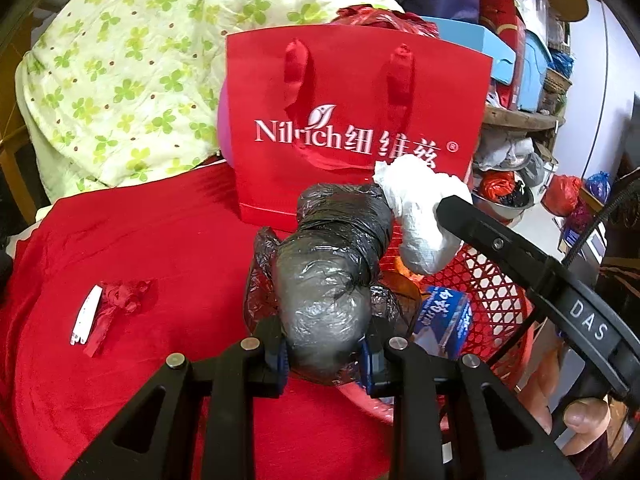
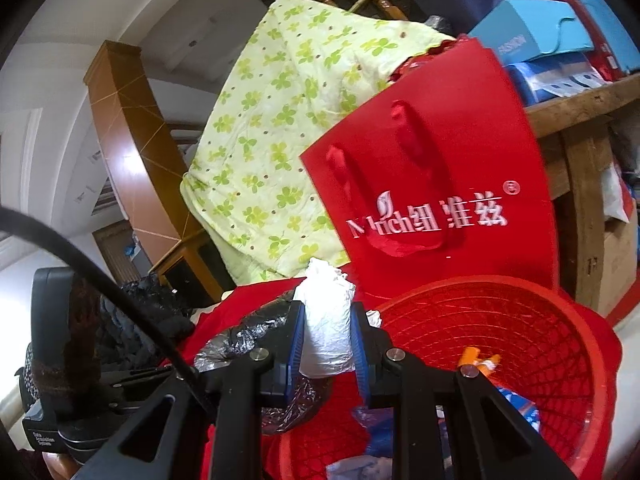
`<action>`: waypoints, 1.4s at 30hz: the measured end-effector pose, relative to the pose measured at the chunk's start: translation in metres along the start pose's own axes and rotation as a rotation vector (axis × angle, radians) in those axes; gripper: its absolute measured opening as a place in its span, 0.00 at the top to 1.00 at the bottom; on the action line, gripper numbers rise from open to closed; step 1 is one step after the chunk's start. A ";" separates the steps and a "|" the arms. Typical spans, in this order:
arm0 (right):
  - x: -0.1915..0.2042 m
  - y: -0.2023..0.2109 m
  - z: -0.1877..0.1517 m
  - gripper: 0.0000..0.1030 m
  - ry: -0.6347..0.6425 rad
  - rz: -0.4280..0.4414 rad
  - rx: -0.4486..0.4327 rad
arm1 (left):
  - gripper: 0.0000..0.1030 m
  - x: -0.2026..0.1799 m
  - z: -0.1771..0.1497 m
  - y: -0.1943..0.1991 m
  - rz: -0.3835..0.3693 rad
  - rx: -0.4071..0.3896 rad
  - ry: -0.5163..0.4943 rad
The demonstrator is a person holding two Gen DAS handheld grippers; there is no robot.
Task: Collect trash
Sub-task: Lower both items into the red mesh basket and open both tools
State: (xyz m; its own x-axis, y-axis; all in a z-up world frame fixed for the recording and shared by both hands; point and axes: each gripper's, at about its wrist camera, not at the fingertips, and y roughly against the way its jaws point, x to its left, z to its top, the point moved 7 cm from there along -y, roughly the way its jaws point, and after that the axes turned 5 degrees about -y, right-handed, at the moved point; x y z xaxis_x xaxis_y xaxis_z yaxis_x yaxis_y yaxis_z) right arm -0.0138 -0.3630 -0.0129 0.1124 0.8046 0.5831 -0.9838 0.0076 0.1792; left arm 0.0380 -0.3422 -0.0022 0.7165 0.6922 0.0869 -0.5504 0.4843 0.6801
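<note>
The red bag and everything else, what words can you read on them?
"Nilrich" with Chinese characters and an ® mark: red paper bag.
"DAS": right tool's black arm.
"FASHION": blue box, small and uncertain.
"Data Acquisition System": left tool's body, tiny, only a likely reading.
White Chinese characters on the blue packet in the red basket: too blurred to read.

Both wrist cameras look forward along their fingers, close above the red cloth-covered table (image 1: 160,240). They share the red paper gift bag (image 1: 356,120) at twelve o'clock and the red plastic mesh basket (image 2: 540,320) at four.
</note>
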 end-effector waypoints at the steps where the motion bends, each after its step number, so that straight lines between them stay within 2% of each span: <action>1: -0.004 0.002 0.001 0.76 -0.007 -0.006 -0.003 | 0.72 -0.003 0.000 -0.001 -0.001 0.001 -0.004; 15: -0.053 0.017 0.012 0.76 -0.107 -0.097 -0.013 | 0.72 -0.033 0.002 -0.020 -0.004 0.028 -0.046; 26: -0.086 0.003 -0.003 0.76 -0.137 -0.237 0.098 | 0.71 -0.039 -0.002 -0.039 0.005 0.057 -0.053; 28: -0.094 0.000 -0.006 0.76 -0.167 -0.260 0.118 | 0.69 -0.040 -0.004 -0.042 -0.003 0.063 -0.057; 31: -0.105 -0.003 -0.009 0.75 -0.203 -0.284 0.143 | 0.50 -0.042 -0.005 -0.044 -0.004 0.059 -0.066; 32: -0.106 -0.003 -0.009 0.75 -0.208 -0.284 0.143 | 0.41 -0.042 -0.005 -0.043 -0.001 0.053 -0.070; 33: -0.105 -0.003 -0.009 0.74 -0.211 -0.280 0.144 | 0.36 -0.042 -0.005 -0.042 0.002 0.047 -0.075; 42: -0.097 -0.007 -0.006 0.66 -0.217 -0.268 0.129 | 0.32 -0.028 -0.012 -0.039 0.035 0.045 -0.082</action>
State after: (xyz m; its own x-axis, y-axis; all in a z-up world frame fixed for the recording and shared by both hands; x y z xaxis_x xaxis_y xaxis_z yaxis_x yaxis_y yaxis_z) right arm -0.0187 -0.4376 -0.0761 0.4043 0.6395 0.6539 -0.8913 0.1152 0.4385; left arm 0.0342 -0.3739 -0.0395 0.7309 0.6613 0.1687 -0.5567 0.4347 0.7079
